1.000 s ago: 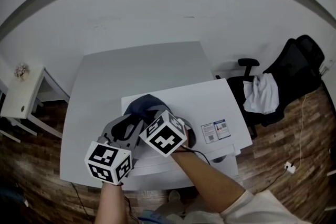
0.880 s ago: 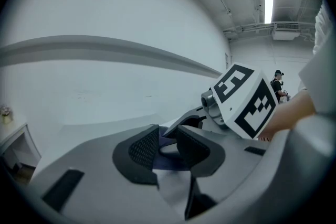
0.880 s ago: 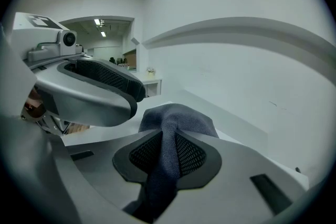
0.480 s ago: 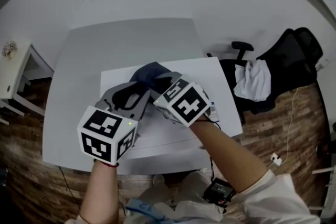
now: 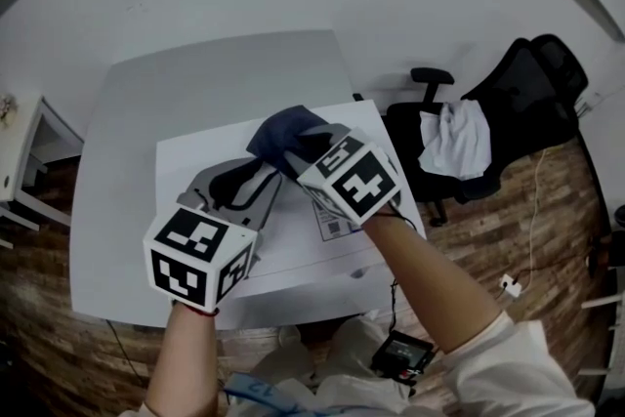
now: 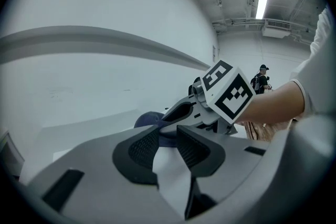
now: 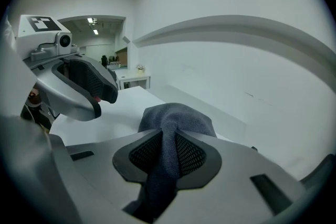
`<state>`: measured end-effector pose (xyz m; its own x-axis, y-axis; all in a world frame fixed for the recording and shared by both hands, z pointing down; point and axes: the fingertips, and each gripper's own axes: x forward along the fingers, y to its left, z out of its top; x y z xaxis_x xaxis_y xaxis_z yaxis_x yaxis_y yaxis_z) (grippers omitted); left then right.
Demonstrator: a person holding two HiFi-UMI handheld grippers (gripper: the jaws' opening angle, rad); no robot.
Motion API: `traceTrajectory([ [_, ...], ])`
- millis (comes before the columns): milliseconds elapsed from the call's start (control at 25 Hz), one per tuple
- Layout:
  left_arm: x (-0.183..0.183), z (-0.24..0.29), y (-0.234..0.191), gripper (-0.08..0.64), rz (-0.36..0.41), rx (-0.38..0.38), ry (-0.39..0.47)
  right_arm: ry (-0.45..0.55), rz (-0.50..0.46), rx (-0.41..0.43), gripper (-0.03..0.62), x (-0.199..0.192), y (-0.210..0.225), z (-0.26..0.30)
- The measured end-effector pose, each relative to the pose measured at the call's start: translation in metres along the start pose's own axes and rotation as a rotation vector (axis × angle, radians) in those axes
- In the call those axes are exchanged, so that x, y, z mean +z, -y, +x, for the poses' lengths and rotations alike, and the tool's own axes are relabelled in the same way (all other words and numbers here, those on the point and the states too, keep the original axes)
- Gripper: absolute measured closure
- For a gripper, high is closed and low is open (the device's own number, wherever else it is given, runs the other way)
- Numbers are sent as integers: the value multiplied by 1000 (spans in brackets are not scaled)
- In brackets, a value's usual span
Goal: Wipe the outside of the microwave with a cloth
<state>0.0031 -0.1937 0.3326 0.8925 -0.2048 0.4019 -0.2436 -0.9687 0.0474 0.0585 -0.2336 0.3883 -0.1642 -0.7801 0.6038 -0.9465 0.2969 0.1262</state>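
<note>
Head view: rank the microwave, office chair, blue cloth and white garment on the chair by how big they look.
Largest: microwave
Next: office chair
Smallest: blue cloth and white garment, about equal, so unranked.

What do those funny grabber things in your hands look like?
Both are pale grey plastic. The left gripper and the right gripper each have two wide jaws lined with black pads that have a mesh pattern. Each carries a white cube printed with black square markers. The right arm wears a light-coloured sleeve.
</note>
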Motion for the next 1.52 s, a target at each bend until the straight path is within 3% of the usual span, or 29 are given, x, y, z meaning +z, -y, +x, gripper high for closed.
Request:
traceTrajectory([
  [440, 5, 31, 29, 456, 10, -60, -7, -23, 70, -147, 505, -42, 77, -39],
  [680, 6, 38, 38, 456, 8, -90, -7, -39, 129, -268, 505, -62, 114, -59],
  [1040, -1, 5, 29, 456, 19, -111, 5, -101, 177, -394, 505, -65, 120, -58],
  [1200, -6, -12, 14, 456, 14, -87, 5, -104, 167, -378, 505, -49, 103, -39],
  [1520, -3, -23, 8, 456, -12, -37, 3, -105, 56, -221, 505, -9, 57, -2],
])
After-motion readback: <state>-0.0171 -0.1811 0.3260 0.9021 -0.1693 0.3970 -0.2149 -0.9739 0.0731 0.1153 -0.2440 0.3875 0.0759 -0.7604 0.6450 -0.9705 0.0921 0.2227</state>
